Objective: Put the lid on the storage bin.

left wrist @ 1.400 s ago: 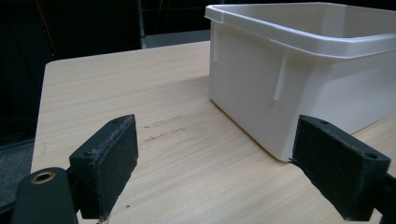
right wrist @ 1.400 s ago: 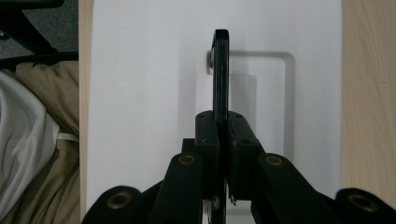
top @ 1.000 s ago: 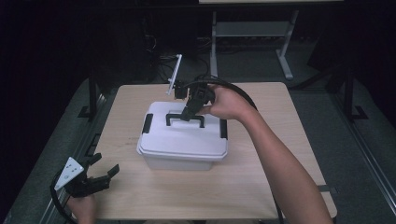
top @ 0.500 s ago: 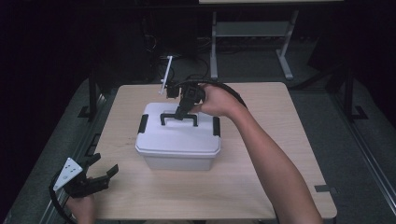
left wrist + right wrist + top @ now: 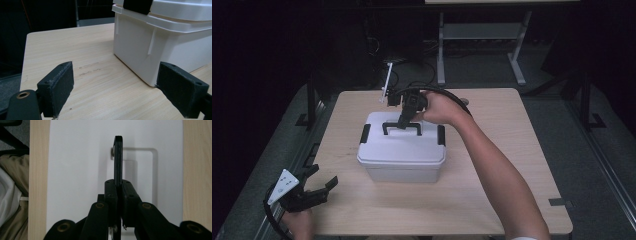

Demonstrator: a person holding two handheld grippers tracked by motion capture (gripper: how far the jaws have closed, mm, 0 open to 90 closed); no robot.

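A white plastic box with a lid and black side latches stands on the middle of the wooden table. Its black carry handle is raised upright above the lid. My right gripper is shut on that handle from above; in the right gripper view the handle runs edge-on between the closed jaws over the white lid. My left gripper rests open at the table's front left corner. In the left gripper view its fingers stand wide apart, the box a short way ahead.
A white stick-like object stands at the table's far edge behind the box. Metal frame legs and cables lie on the dark floor beyond. Bare tabletop lies to the right of the box and in front of it.
The box has shifted slightly toward the near-left with my right gripper holding its handle. The left gripper has stayed where it was.
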